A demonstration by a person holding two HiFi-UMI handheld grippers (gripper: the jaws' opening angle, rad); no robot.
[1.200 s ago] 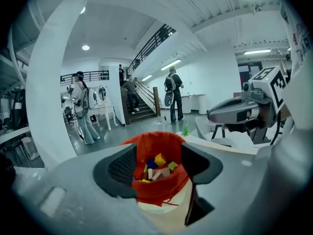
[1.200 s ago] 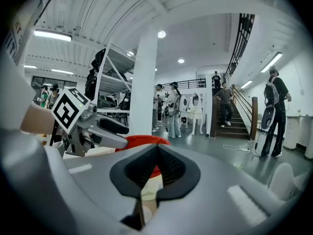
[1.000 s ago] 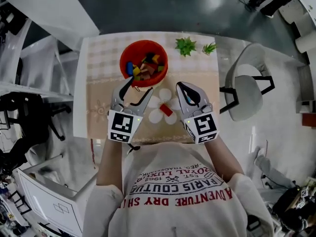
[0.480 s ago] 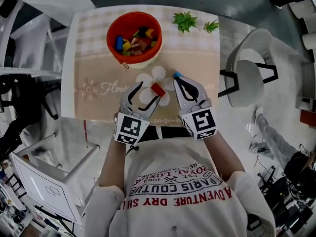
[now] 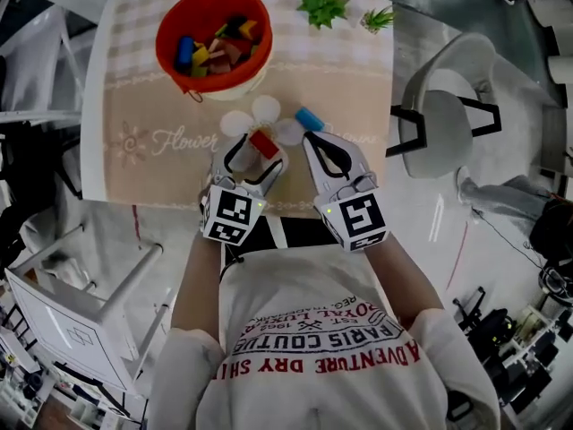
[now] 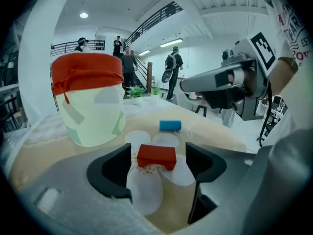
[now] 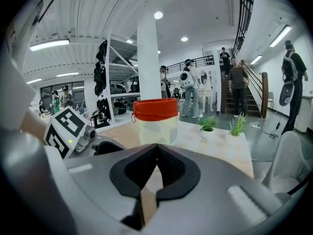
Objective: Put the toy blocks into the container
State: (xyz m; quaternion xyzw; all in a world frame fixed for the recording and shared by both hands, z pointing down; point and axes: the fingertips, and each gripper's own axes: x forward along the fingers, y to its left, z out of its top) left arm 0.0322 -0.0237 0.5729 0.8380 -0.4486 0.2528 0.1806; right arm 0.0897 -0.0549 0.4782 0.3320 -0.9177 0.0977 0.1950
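An orange-rimmed bucket (image 5: 210, 38) (image 6: 90, 99) (image 7: 155, 119) with several coloured blocks inside stands at the table's far left. A red block (image 5: 263, 143) (image 6: 156, 156) lies on the white flower print of the cloth. My left gripper (image 5: 258, 148) (image 6: 159, 155) has it between the jaws, which have just been opening and stand open, with a gap on each side of the block. A blue block (image 5: 310, 118) (image 6: 170, 126) lies just beyond. To the right of the red block, my right gripper (image 5: 311, 138) (image 7: 155, 148) is shut and holds nothing, its tips close to the blue block.
Two small green plants (image 5: 322, 5) (image 5: 378, 18) stand at the table's far right edge. A white chair (image 5: 445, 133) is beside the table on the right. White shelving (image 5: 36, 88) is on the left. The table's near edge (image 5: 179, 206) runs just under the grippers.
The left gripper has come back from beside the bucket and sunk round the red block, its jaws wider now. The right gripper has also dropped lower, still shut.
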